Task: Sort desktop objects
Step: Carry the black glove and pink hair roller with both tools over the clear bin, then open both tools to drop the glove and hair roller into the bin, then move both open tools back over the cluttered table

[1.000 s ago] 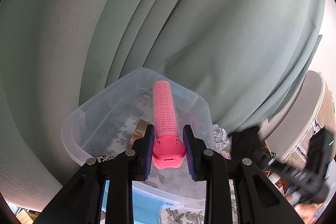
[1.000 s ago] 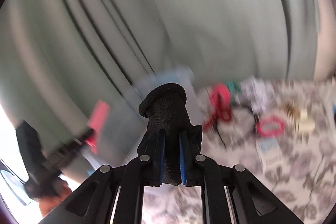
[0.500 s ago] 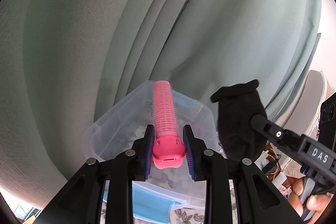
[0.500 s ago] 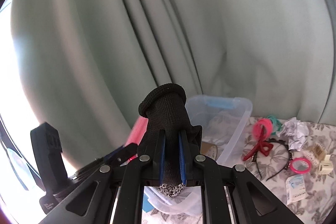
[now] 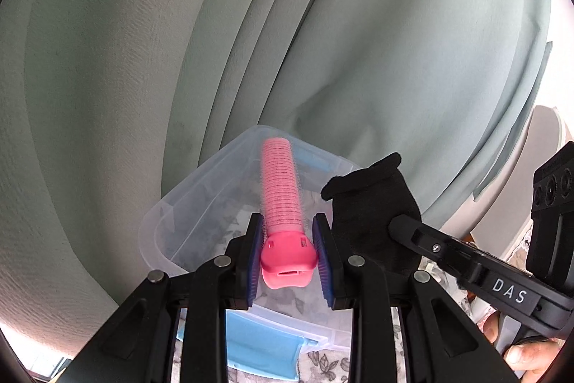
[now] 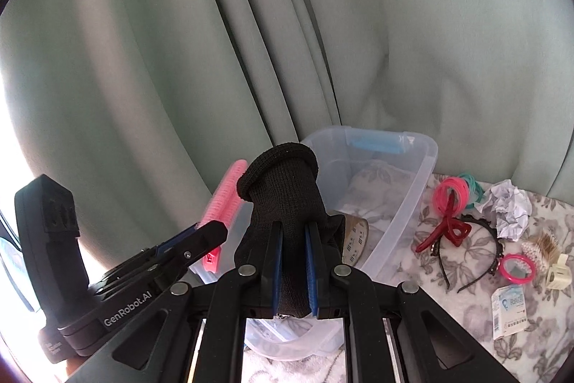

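My left gripper point(image 5: 288, 261) is shut on a pink hair roller point(image 5: 281, 192), which points forward over a clear plastic bin point(image 5: 168, 214). The roller point(image 6: 224, 200) and left gripper point(image 6: 201, 239) also show at the left of the right wrist view. My right gripper point(image 6: 292, 268) is shut on a black knit glove point(image 6: 287, 196), held upright above the near end of the bin point(image 6: 405, 200). In the left wrist view the glove point(image 5: 369, 203) hangs just right of the roller, over the bin's right side. A roll of brown tape point(image 6: 355, 236) lies inside the bin.
A grey-green curtain point(image 6: 287, 24) hangs behind the bin. On the floral cloth point(image 6: 459, 329) to the right lie pink and teal hair ties point(image 6: 455, 192), a red claw clip point(image 6: 448, 232), a black headband point(image 6: 484, 253), crumpled paper point(image 6: 509, 207), a pink mirror point(image 6: 516, 270) and a small card point(image 6: 509, 307).
The right gripper swung left with the glove and now sits beside the left gripper over the bin. The left gripper rose slightly, still holding the roller.
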